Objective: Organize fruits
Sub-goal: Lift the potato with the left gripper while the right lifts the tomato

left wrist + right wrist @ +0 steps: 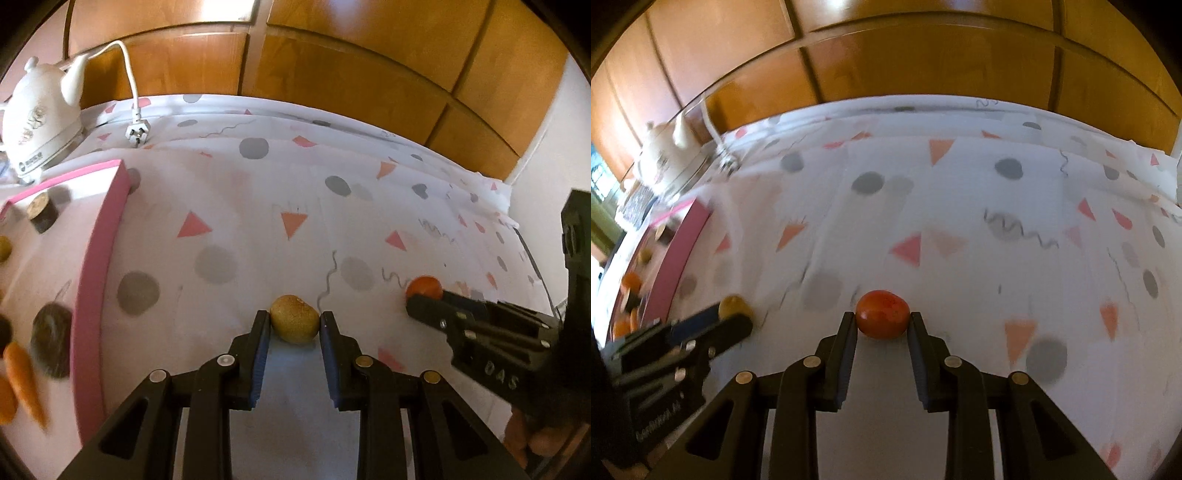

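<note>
The left tool (pixel 294 325) pinches a kiwi (pixel 294 323) at the very tips of its blue pads, one pad on each flank, so the brown fruit sits proud of the jaws where the wrist camera can see it whole. The right tool (pixel 882 322) does the same with a tomato (pixel 882 314), its two fingers pressed against the red skin on either side. Both fruits look lifted clear of the worktop (pixel 240 206); held by the tips like this, they can be set down without the fingers fouling a wall or a neighbour.

In the left view the right tool appears off to the right with the tomato at its tip, well apart from the kiwi, so the two loads travel side by side without knocking. The cloth below them, white with grey dots and pink triangles, is bare of fruit.

To the left lies a tray (pixel 96 258) with a raised pink rim. Carrots (pixel 23 380) lie at its near end, and a small dark cylinder (pixel 43 214) stands farther in; other pieces at the frame edge are too cut off to name. The produce gathered there suggests the tray is the sorting place, and both tools probably carry their fruit toward it.

Farthest back, a white kettle (pixel 37 122) stands by the wooden panels, its plug (pixel 137 131) loose on the cloth.
</note>
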### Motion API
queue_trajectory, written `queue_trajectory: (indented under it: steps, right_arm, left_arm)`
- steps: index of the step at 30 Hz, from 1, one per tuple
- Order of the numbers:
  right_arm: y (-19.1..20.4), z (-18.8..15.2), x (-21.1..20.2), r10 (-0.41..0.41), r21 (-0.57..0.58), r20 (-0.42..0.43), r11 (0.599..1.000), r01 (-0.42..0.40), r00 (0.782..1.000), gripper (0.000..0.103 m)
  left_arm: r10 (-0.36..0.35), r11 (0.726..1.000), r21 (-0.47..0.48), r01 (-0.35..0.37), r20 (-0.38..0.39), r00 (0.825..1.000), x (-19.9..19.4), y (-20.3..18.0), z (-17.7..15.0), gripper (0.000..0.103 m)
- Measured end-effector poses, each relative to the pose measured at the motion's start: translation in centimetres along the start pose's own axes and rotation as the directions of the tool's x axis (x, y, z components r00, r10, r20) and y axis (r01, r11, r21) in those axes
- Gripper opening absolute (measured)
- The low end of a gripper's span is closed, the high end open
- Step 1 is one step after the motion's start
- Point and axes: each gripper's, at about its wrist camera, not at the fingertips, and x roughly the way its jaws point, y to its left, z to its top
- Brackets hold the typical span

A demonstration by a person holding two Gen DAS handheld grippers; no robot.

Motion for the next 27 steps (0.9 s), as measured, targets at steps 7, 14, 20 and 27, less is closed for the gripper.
queue_trajectory:
  steps: [7, 14, 20, 27]
  right_arm:
    - [0.4, -4.0, -2.3, 0.007, -0.009, 0.008, 1.0, -0.007, 1.0, 0.028]
    - [1.3, -5.8, -2.9, -0.038, -0.021, 0.069, 0.999, 0.04, 0.997, 0.028]
    - [1.2, -5.7, -2.6, -0.041, 0.008, 0.099, 0.999, 0.04, 0.994, 0.028]
    - [1.4, -5.5, -2.4, -0.048, 0.017, 0.108, 0.999, 0.046, 0.993, 0.032]
  left_arm:
    - [0.02, 0.999, 0.039, -0.022, 0.035, 0.999, -1.6, -0.2, -2.6, 0.027]
    - [0.04, 0.995, 0.086, -0.047, 0.085, 0.996, -1.3, -0.5, -3.4, 0.028]
    - [0.037, 0.995, 0.084, -0.045, 0.09, 0.995, -1.1, -0.4, -3.4, 0.028]
    - [0.035, 0.995, 0.085, -0.043, 0.093, 0.995, -1.0, -0.3, -3.5, 0.028]
